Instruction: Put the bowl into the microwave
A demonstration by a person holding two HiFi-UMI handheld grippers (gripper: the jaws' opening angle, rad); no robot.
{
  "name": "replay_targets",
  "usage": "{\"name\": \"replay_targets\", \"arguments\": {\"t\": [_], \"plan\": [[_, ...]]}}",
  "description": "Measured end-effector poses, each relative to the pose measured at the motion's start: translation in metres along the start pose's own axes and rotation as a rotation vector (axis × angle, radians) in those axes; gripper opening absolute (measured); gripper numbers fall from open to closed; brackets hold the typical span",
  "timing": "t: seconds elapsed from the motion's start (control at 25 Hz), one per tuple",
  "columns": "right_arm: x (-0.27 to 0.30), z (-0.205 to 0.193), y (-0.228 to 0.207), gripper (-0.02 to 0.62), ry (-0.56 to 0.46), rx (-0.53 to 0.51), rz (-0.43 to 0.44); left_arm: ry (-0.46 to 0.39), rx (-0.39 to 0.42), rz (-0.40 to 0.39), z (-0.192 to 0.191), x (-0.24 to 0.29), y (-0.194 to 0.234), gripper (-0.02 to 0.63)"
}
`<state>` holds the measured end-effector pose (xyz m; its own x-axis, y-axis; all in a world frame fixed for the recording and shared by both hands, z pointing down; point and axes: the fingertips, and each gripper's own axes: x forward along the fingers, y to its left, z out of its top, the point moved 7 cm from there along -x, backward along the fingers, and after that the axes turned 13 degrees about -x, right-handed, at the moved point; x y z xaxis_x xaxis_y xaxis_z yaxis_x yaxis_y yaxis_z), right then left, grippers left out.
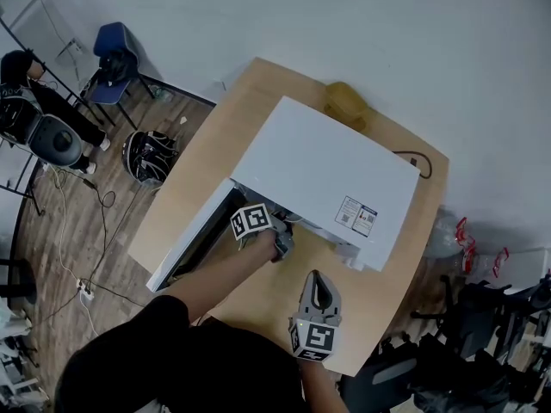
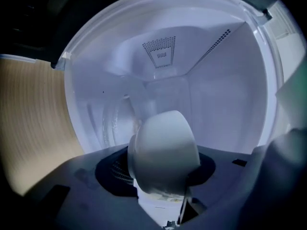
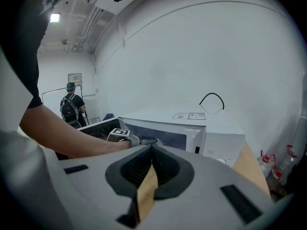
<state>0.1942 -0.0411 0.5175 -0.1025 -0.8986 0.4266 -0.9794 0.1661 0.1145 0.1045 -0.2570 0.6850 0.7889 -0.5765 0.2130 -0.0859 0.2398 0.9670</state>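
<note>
Bowl (image 2: 163, 152) in microwave (image 1: 327, 170) mouth; microwave on table (image 1: 194, 179)

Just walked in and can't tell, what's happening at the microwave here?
A person works two handheld grippers. The left gripper has its jaws closed on a tilted white bowl and holds it inside the open microwave on the wooden table. The right gripper hovers in front, jaws together and empty.
</note>
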Motion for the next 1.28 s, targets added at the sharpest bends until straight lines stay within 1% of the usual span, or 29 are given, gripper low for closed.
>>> {"name": "replay_targets", "arguments": {"t": [0.24,0.44,0.56,0.72,0.84,0.92,1.0,1.12,1.2,1.28], "plan": [[0.001,-0.003,0.001,0.06,0.006,0.001,0.014,0.017,0.011,0.0,0.001,0.014,0.001,0.216],[-0.002,-0.005,0.005,0.06,0.001,0.011,0.028,0.022,0.056,0.029,0.002,0.02,0.001,0.216],[-0.001,-0.007,0.005,0.06,0.0,0.01,0.031,0.024,0.123,0.071,0.003,0.023,0.0,0.216],[-0.001,-0.007,0.005,0.06,-0.004,0.018,0.03,0.006,0.246,0.128,0.009,0.023,-0.003,0.216],[-0.001,-0.008,0.011,0.06,0.0,0.014,0.059,0.04,0.318,0.131,0.008,0.025,-0.005,0.216],[0.0,-0.011,0.02,0.06,0.005,0.004,0.089,0.059,0.341,0.135,0.007,0.026,-0.006,0.216],[-0.001,-0.014,0.027,0.06,0.01,0.009,0.103,0.057,0.317,0.13,0.007,0.026,-0.005,0.216],[-0.001,-0.017,0.031,0.06,0.02,0.036,0.104,0.049,0.246,0.113,0.008,0.028,-0.003,0.216],[0.0,-0.016,0.032,0.06,0.017,0.038,0.107,0.037,0.228,0.133,0.007,0.028,-0.002,0.216],[0.001,-0.014,0.031,0.06,0.011,0.03,0.112,-0.002,0.201,0.163,0.008,0.026,-0.002,0.216]]}}
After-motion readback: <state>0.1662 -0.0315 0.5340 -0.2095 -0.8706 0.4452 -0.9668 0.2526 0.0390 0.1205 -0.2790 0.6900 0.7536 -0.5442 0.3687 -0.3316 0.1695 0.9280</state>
